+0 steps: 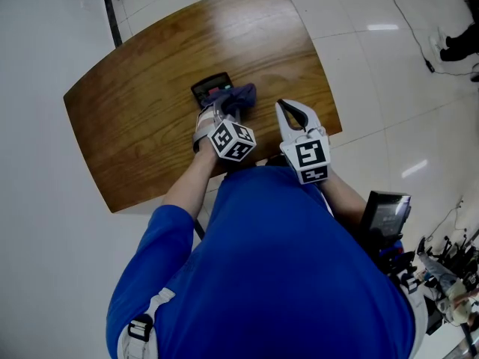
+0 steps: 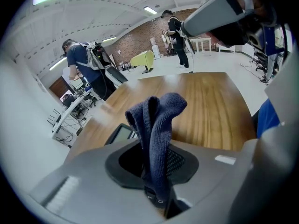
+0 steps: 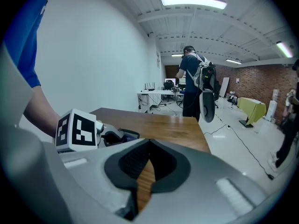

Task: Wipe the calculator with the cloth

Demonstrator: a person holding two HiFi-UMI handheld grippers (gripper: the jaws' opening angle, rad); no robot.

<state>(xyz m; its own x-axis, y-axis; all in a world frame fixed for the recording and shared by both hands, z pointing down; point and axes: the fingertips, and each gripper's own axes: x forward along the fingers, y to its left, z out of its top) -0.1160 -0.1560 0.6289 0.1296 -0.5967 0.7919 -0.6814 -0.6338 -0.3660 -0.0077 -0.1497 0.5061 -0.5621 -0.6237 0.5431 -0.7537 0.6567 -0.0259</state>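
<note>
A black calculator [image 1: 212, 87] lies on the wooden table [image 1: 142, 111], near its middle. My left gripper [image 1: 221, 109] is shut on a dark blue cloth [image 1: 240, 96] that bunches up just right of the calculator and touches it. In the left gripper view the cloth [image 2: 158, 120] stands up from between the jaws, with a corner of the calculator [image 2: 121, 133] showing to its left. My right gripper [image 1: 283, 108] hovers over the table's right near edge, shut with nothing in it. The right gripper view shows only table wood through the gap behind the closed tips [image 3: 148, 143].
The table's near edge runs just under both grippers. A dark screen device [image 1: 385, 214] and tangled cables [image 1: 449, 264] sit on the floor at my right. People [image 3: 192, 80] stand by a bench of equipment [image 3: 159, 94] beyond the table's far end.
</note>
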